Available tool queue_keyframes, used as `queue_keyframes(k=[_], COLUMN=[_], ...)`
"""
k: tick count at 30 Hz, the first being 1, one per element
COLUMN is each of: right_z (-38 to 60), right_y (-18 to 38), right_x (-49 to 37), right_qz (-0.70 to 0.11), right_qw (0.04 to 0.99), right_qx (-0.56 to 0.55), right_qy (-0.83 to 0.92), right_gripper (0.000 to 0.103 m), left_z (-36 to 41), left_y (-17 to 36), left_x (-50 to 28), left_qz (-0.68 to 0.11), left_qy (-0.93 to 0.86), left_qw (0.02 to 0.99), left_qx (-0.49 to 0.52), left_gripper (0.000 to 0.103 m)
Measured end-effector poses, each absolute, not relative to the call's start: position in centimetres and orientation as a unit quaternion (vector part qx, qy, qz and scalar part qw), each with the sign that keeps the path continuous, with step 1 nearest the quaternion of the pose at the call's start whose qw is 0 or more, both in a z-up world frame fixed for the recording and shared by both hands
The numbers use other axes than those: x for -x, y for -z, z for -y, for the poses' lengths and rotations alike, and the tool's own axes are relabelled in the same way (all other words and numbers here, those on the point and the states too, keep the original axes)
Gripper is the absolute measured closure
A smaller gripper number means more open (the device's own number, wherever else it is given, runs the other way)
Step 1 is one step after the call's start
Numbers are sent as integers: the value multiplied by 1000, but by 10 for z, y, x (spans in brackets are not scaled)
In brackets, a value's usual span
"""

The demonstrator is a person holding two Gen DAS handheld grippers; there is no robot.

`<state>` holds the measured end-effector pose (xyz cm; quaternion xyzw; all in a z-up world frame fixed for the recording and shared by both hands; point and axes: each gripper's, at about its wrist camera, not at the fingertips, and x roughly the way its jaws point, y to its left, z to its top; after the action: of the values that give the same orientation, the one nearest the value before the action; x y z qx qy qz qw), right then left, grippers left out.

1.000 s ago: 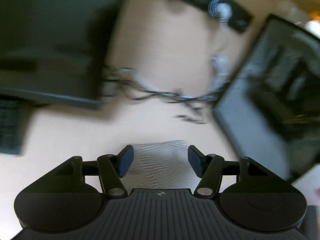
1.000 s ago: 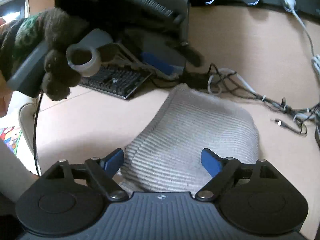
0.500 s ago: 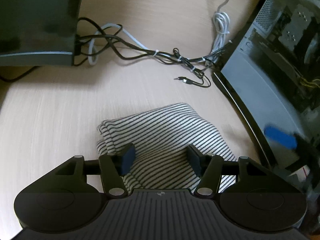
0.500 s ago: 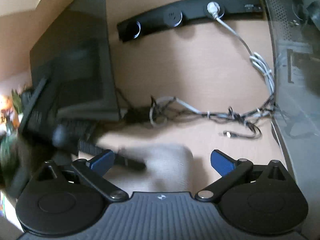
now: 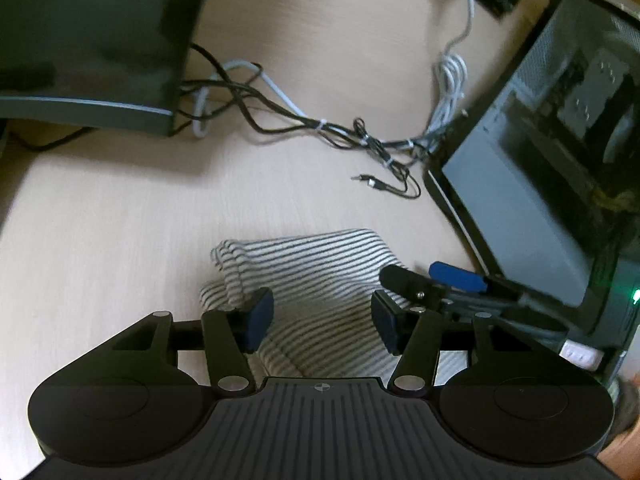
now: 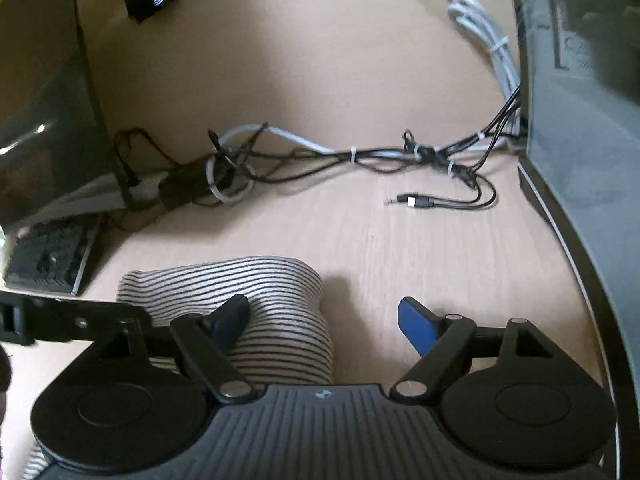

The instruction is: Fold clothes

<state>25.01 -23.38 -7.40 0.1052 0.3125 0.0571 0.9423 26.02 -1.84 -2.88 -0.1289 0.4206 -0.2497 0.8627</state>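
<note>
Left wrist view: both grippers spread wide over the folded striped garment [image 5: 316, 280] — nothing gripped.
Left gripper [image 5: 322, 320] hovers low centre above the cloth; right gripper [image 6: 324, 320] straddles its right edge, one blue pad [image 6: 416, 326] over bare desk [image 6: 400, 248]. Farther up, cables [image 6: 360, 156] — monitor [image 5: 88, 40] upper left.

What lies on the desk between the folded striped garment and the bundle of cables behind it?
Bare desk, apart from one loose cable plug towards the right. The right wrist view shows striped garment and cable bundle apart.
</note>
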Motion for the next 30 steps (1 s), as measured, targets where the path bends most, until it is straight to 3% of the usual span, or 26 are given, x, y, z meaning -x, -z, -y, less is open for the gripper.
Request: queue_keyframes(k=[2, 7, 13, 17, 18, 20, 21, 25, 30], right_z=[233, 233, 224, 231, 235, 246, 252, 273, 264], right_y=[69, 56, 75, 68, 66, 59, 56, 57, 83], right_x=[-233, -191, -181, -184, -186, -188, -191, -215, -237], right_qz=[-306, -288, -324, -329, -331, -327, -325, -350, -399], right_qw=[945, 950, 936, 932, 929, 928, 926, 903, 880], right_qx=[-97, -76, -84, -97, -104, -124, -139, -210, -206], right_qy=[-67, -91, -105, -120, -126, -131, -130, -132, -158], right_gripper=[21, 24, 25, 25, 24, 20, 16, 10, 8], left_z=[15, 15, 10, 12, 11, 8, 7, 20, 26], left_y=[22, 42, 63, 46, 43, 40, 42, 61, 68], left_x=[-249, -236, -249, -244, -243, -243, -244, -246, -236], left_qz=[-425, -464, -489, -474, -471, -474, -482, -516, -512], left_qy=[250, 247, 229, 223, 225, 237, 237, 212, 208], left_qw=[861, 842, 826, 839, 839, 830, 824, 811, 812], left_qx=[129, 117, 162, 147, 151, 171, 180, 174, 189], left_gripper=[40, 49, 38, 40, 39, 15, 12, 10, 8])
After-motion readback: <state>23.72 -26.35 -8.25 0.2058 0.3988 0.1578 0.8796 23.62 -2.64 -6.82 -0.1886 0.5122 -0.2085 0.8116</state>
